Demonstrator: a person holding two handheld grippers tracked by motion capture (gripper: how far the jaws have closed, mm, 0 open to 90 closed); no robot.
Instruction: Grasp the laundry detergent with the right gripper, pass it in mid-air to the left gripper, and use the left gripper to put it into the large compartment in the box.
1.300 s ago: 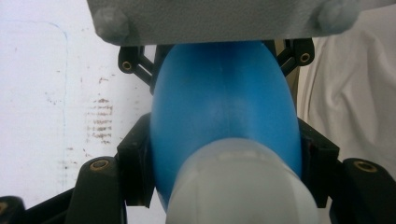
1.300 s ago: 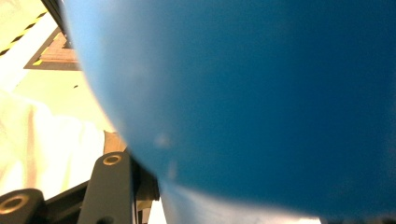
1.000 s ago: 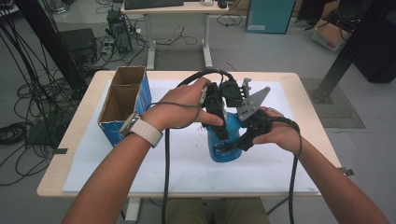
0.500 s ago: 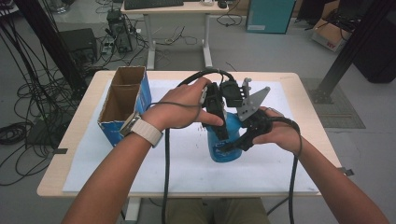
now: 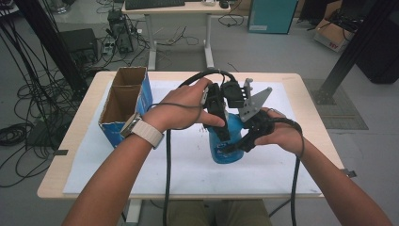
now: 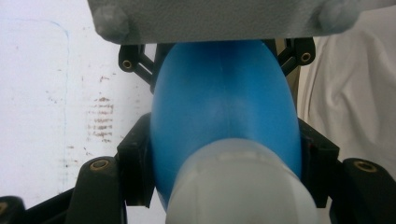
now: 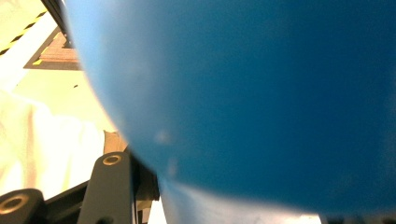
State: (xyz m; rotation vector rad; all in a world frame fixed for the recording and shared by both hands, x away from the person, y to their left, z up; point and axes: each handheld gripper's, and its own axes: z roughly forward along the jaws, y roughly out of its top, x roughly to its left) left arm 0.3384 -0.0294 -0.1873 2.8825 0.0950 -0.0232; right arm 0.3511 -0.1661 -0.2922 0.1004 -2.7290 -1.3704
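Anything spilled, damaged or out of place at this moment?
No spill or damage shows. The blue bottle stands upright on the white mat, clamped by the left gripper and the right gripper. The open cardboard box stands at the mat's left edge. The mat carries brownish scuff marks.

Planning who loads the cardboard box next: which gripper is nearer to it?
Left. The left gripper grips the blue bottle on the side toward the cardboard box; the right gripper clamps the bottle's far side.
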